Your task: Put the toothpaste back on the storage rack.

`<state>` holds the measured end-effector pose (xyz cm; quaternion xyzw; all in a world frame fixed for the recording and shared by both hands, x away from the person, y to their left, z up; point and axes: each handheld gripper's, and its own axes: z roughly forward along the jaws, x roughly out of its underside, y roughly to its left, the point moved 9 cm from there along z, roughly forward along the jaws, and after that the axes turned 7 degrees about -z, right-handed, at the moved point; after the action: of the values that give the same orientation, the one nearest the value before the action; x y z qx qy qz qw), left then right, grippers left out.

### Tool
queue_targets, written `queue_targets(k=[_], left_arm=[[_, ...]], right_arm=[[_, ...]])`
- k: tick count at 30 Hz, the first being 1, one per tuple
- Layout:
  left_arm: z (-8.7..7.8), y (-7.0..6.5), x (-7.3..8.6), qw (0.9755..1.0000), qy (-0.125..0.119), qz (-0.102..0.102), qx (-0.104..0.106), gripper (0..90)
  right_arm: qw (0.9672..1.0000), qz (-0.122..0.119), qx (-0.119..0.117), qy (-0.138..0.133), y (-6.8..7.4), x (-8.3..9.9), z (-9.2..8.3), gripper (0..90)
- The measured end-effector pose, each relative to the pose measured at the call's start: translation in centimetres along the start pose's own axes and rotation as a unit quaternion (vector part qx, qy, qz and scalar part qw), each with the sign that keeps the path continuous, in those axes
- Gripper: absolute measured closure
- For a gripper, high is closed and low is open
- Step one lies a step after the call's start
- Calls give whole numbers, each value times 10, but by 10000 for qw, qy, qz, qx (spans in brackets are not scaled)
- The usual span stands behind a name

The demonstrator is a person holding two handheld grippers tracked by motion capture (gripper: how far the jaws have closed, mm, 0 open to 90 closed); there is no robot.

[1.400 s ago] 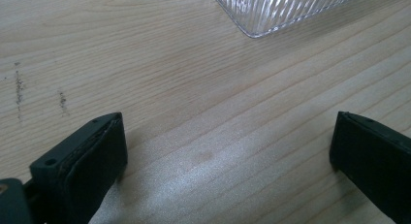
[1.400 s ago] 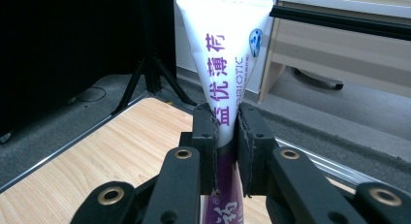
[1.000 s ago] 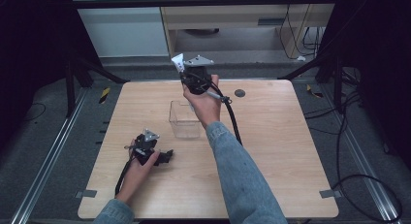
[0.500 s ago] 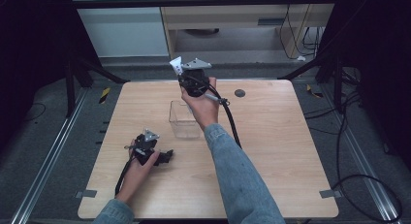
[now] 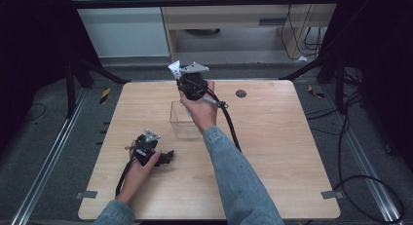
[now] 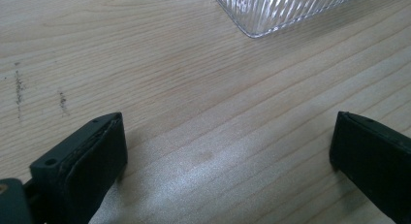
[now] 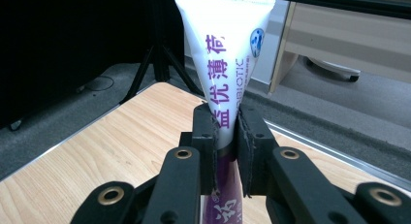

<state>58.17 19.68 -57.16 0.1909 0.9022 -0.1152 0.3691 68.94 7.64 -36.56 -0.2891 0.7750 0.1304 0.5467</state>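
- My right gripper (image 7: pixel 225 136) has its fingers clenched on the white toothpaste tube (image 7: pixel 224 54), raised over the bench's (image 5: pixel 272 152) far edge, beyond the clear plastic box (image 5: pixel 182 120).
- My left gripper (image 6: pixel 228 151) rests on the bench, fingers released.

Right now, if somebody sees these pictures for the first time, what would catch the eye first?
Most striking is the white tube with purple lettering, clamped between the jaws of the right tool, which is raised over the far edge of the wooden table. Next comes the clear ribbed container standing near the table's middle, just beneath that hand. The left tool rests low at the near left, its jaws wide apart over bare wood.
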Motion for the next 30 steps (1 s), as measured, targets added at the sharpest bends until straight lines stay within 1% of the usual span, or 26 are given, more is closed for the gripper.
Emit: queue_targets(k=[11,14,18,30], left_arm=[[0,0,0,10000,2,1,2,0],[0,0,0,10000,3,0,3,0],[0,0,0,10000,2,0,3,0],[0,0,0,10000,3,4,3,0]], right_arm=[[9999,-37,-73,148,6,14,6,796],[9998,-5,-103,155,9,14,6,796],[9998,-31,-118,163,11,17,7,796],[9993,-45,-139,354,14,35,13,796]])
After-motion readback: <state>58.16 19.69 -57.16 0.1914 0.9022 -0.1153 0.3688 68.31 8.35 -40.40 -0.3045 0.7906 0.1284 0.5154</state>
